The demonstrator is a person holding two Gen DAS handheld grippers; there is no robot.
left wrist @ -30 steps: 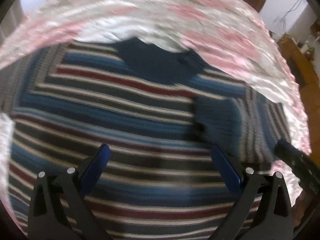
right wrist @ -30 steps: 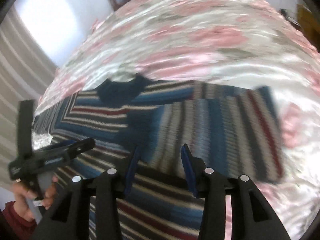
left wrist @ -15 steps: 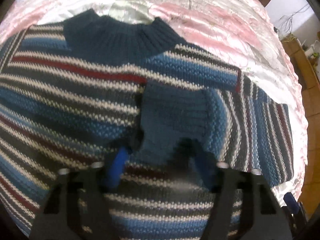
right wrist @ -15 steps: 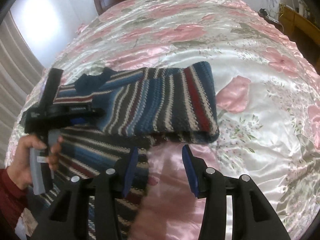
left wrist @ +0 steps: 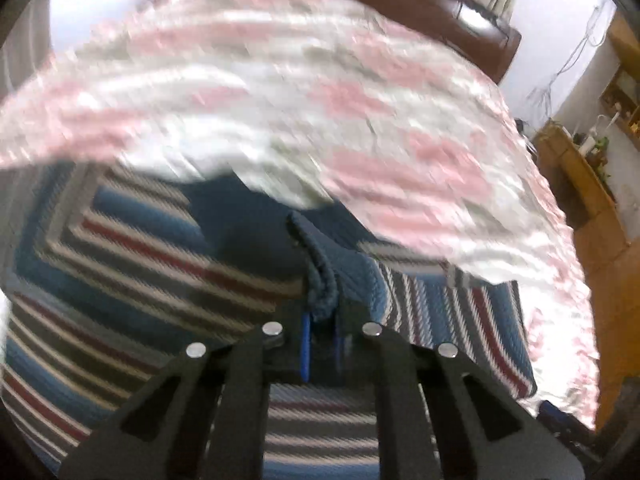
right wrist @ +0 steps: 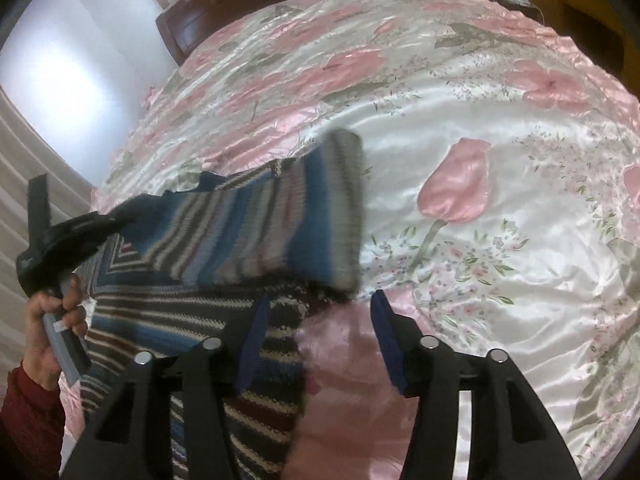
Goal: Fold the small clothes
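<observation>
Striped knit sweater [right wrist: 208,320] lies on bed [right wrist: 500,128]; soft, floppy, best pinched at cuff. Left hand-held gripper [left wrist: 322,340] clamps sleeve cuff [left wrist: 322,296]; right hand-held gripper [right wrist: 316,344] spread, empty.

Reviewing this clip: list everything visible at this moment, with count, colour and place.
striped sweater: one, blue, white, grey and dark red, flat on the bed
sleeve: one, same stripes, lifted over the sweater body, cuff pinched
bedspread: one, white satin with pink flowers, covering the bed
headboard: one, dark brown wood, far end of bed
wooden furniture: light brown, beside the bed
left gripper: black with blue pads, shut on the cuff
right gripper: black with blue pads, open at the sweater's edge
hand: one, red sleeve, holding the left gripper's handle
</observation>
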